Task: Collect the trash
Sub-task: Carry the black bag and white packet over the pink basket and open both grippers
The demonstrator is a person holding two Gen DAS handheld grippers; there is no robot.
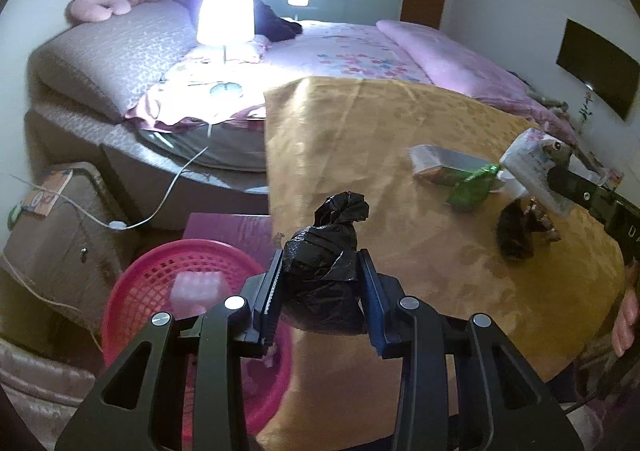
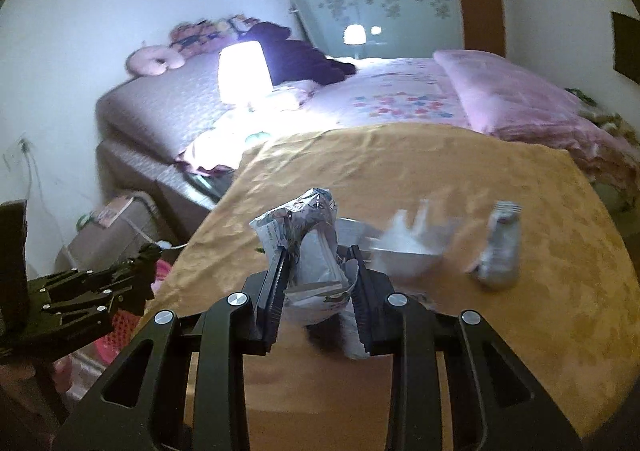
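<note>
- Over the near left edge of the bench (image 1: 400, 251), the left hand-held gripper (image 1: 320, 271) is squeezing a knotted black trash bag (image 1: 324, 251) between its two pads, the jaws narrowed onto it and the twisted knot sticking up above the fingers.
- Just below and to the left of that bag, a pink plastic basket (image 1: 160, 283) is standing on the floor, with something pale lying on its mesh bottom.
- Above the middle of the bench, the right hand-held gripper (image 2: 318, 279) is pinching a crumpled white printed wrapper (image 2: 308, 239); its jaws are narrow and pressed on the wrapper, which is bulging out above the fingers.
- In the left wrist view that same wrapper (image 1: 532, 167) is showing at the right, lifted clear of the gold cloth.
- Still lying on the bench are a silvery box (image 1: 440, 167), a green packet (image 1: 472, 187) touching it, and a dark brown clump (image 1: 518, 231) nearer the edge.
- The right wrist view is adding a small crumpled silver packet (image 2: 500, 251) to the right; a blurred white heap is beside it, too smeared to identify.
- Beyond the bench, a lit lamp (image 1: 226, 13) is glowing on the bed (image 1: 360, 47), and a cardboard box (image 1: 52, 235) is sitting on the floor to the left.
</note>
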